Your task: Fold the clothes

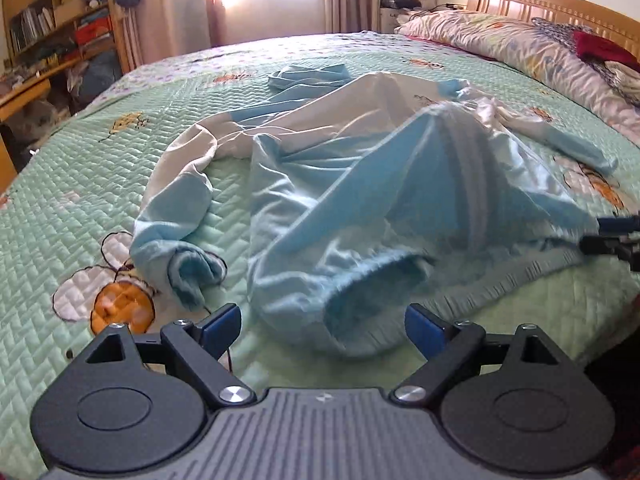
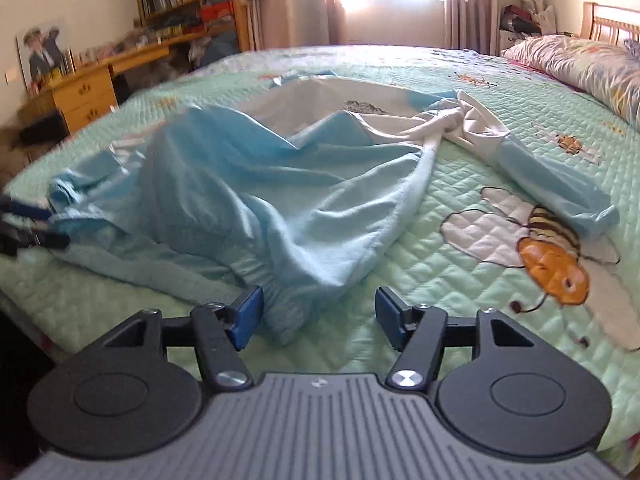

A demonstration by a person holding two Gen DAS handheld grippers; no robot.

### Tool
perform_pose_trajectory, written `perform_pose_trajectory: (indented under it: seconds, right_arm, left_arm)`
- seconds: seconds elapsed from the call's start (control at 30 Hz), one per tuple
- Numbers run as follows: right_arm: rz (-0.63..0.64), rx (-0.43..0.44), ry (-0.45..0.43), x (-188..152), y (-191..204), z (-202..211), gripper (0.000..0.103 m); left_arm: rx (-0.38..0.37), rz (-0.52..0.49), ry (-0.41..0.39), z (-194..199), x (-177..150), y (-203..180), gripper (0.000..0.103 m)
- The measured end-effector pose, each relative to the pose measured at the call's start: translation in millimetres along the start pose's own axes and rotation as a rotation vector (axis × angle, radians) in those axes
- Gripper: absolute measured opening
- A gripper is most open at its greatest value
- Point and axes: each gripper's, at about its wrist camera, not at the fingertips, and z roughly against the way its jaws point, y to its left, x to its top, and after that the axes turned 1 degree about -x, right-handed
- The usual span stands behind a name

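Observation:
A light blue and white sweatshirt (image 1: pixel 360 184) lies crumpled on the green quilted bedspread (image 1: pixel 80 200), its ribbed hem toward me. One sleeve (image 1: pixel 176 248) trails left, and the other sleeve (image 2: pixel 552 184) stretches right. My left gripper (image 1: pixel 323 330) is open, with the bunched left part of the hem between its blue pads (image 1: pixel 222 326). My right gripper (image 2: pixel 319 316) is open too, and the hem's right end lies by its left pad (image 2: pixel 248 316). Each gripper shows at the other view's edge: the right gripper (image 1: pixel 612 236) and the left gripper (image 2: pixel 28 224).
A floral pillow (image 1: pixel 520 44) and a pile of clothes (image 1: pixel 600 52) sit by the wooden headboard (image 1: pixel 540 0) at the right. A bookshelf (image 1: pixel 60 20) and a desk (image 2: pixel 88 84) stand beyond the bed's left side. Curtains (image 2: pixel 460 0) frame a bright window.

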Motion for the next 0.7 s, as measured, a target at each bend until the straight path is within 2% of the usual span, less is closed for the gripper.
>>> perform_pose_trajectory:
  seconds: [0.1, 0.13, 0.2, 0.27, 0.37, 0.5, 0.7]
  right_arm:
    - [0.06, -0.002, -0.06, -5.5, 17.5, 7.4, 0.065]
    - [0.095, -0.034, -0.068, -7.5, 23.3, 6.9, 0.069]
    - [0.162, -0.096, -0.082, -11.3, 34.2, 5.7, 0.069]
    - [0.183, -0.149, -0.082, -13.0, 38.1, 2.6, 0.069]
    - [0.143, -0.17, -0.075, -14.8, 35.0, 1.0, 0.069]
    - [0.017, -0.096, -0.032, -11.6, 21.0, -2.0, 0.069]
    - [-0.093, 0.029, -0.002, -11.2, 11.9, -9.1, 0.068]
  left_arm:
    - [0.04, -0.044, -0.042, 7.1, -8.5, -10.9, 0.091]
    - [0.063, -0.059, -0.057, 7.0, -9.3, -14.0, 0.093]
    - [0.097, -0.066, -0.075, 4.4, -9.7, -17.6, 0.095]
    - [0.097, -0.03, -0.07, -0.5, -9.0, -16.1, 0.096]
    - [0.055, 0.084, -0.047, -6.2, -10.7, -5.6, 0.096]
    - [0.028, 0.21, -0.022, -10.0, -13.3, 4.9, 0.096]
    - [-0.013, 0.281, 0.01, -12.6, -10.2, 4.6, 0.096]
